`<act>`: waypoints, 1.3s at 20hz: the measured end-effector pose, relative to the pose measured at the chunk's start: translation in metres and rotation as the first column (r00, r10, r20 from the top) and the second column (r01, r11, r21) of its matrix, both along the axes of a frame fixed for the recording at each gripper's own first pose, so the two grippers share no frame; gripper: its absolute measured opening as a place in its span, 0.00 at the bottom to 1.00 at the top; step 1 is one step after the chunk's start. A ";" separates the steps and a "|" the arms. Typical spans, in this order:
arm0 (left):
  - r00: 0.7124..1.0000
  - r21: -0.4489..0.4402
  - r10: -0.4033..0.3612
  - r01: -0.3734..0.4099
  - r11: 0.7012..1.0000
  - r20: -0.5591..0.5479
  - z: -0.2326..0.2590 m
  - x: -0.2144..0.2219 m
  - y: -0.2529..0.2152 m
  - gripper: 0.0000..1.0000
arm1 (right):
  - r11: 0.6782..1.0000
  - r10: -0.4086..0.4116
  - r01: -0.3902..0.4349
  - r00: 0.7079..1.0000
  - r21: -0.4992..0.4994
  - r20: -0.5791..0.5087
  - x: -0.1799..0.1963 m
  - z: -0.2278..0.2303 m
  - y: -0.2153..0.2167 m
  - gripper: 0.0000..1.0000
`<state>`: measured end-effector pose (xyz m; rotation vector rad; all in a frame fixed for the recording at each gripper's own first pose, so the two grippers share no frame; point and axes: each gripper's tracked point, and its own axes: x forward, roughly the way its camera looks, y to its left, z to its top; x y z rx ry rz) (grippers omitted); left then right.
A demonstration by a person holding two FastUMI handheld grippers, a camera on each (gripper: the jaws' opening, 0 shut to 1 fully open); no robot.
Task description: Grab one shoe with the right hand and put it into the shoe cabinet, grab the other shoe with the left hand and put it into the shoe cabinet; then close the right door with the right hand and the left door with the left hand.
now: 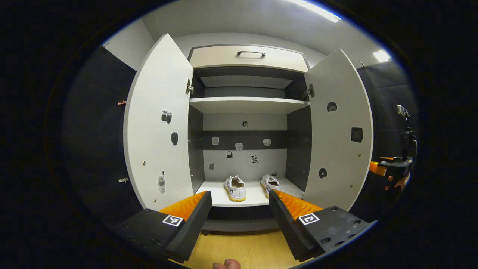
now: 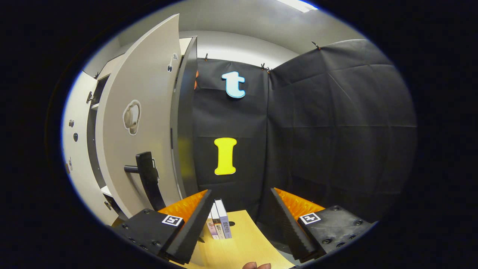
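Both white sneakers are seen on the bottom shelf (image 1: pixel 246 200) of the shoe cabinet (image 1: pixel 246 106), the left sneaker (image 1: pixel 235 188) and the right sneaker (image 1: pixel 270 184) standing apart, heels outward. Both doors are found fully open. The step in hand is judged to be closing the right door (image 2: pixel 140 123). The right gripper (image 2: pixel 239 215) is held beside that door's outer face, near its black handle (image 2: pixel 148 179), fingers spread and empty. A push on the outer face near the free edge is advised, swung steadily inward. The left gripper (image 1: pixel 239 216) is held before the cabinet, fingers spread, nothing between them. The left door (image 1: pixel 158 123) is to be closed afterwards. The upper shelf (image 1: pixel 246 104) is seen bare.
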<state>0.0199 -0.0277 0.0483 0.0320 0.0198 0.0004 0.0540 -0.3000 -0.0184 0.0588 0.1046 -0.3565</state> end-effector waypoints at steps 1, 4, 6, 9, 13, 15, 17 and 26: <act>1.000 -0.008 -0.005 0.005 1.000 -0.012 -0.004 -0.002 0.001 0.96 | 1.000 0.003 -0.003 1.000 0.006 -0.004 0.003 -0.003 0.003 0.98; 1.000 -0.017 0.002 -0.002 1.000 -0.029 -0.010 -0.007 0.011 0.96 | 1.000 0.018 -0.018 1.000 0.016 -0.018 0.009 -0.011 0.012 0.98; 0.999 -0.014 0.011 -0.011 1.000 -0.037 -0.013 -0.009 0.019 0.96 | 0.998 0.051 -0.050 0.998 0.038 -0.022 0.012 -0.015 0.025 0.98; 0.999 -0.016 0.021 -0.022 1.000 -0.033 -0.013 -0.012 0.032 0.96 | 0.997 0.038 -0.037 0.999 0.069 -0.013 0.012 -0.018 0.025 0.95; 0.999 -0.012 0.027 -0.028 1.000 -0.035 -0.015 -0.013 0.046 0.96 | 0.991 0.057 -0.055 0.998 0.120 -0.012 0.013 -0.022 0.042 0.97; 0.999 -0.015 0.026 -0.027 1.000 -0.038 -0.016 -0.013 0.053 0.96 | 0.988 0.088 -0.087 0.996 0.128 -0.007 0.014 -0.021 0.065 0.97; 0.999 -0.015 0.028 -0.029 0.999 -0.038 -0.015 -0.013 0.060 0.96 | 0.984 0.128 -0.127 0.992 0.129 -0.003 0.017 -0.020 0.094 0.97; 0.998 -0.013 0.057 -0.057 0.998 -0.009 -0.005 -0.025 0.099 0.96 | 0.959 0.270 -0.269 0.963 0.094 0.001 0.048 -0.015 0.203 0.98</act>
